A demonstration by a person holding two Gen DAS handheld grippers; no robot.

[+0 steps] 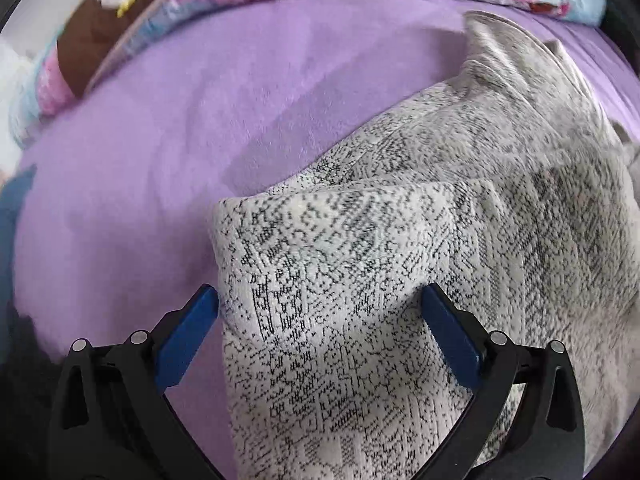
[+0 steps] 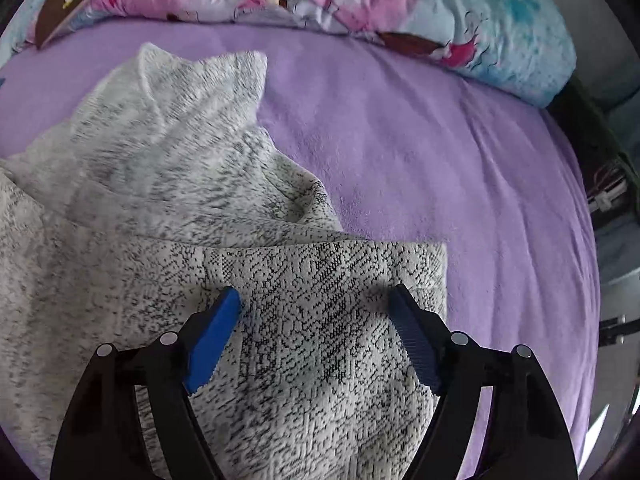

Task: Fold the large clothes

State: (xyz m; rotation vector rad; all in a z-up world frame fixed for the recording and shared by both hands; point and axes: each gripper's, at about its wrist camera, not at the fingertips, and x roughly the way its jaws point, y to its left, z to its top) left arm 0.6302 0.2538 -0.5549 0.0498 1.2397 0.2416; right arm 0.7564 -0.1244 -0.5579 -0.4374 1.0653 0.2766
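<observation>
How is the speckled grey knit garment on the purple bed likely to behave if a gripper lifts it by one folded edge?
The garment would probably droop and unfold: it already lies in soft, rumpled folds. Its thick, fuzzy knit suggests some weight for its size and a surface that pads should grip rather than slip on. Pushed, it would likely bunch up on the plush sheet rather than slide.

The sweater is lying on the bed sheet, with a folded layer resting on top of it at the near end. The quilt is lying behind the sweater, along the far edge of the sheet.
</observation>
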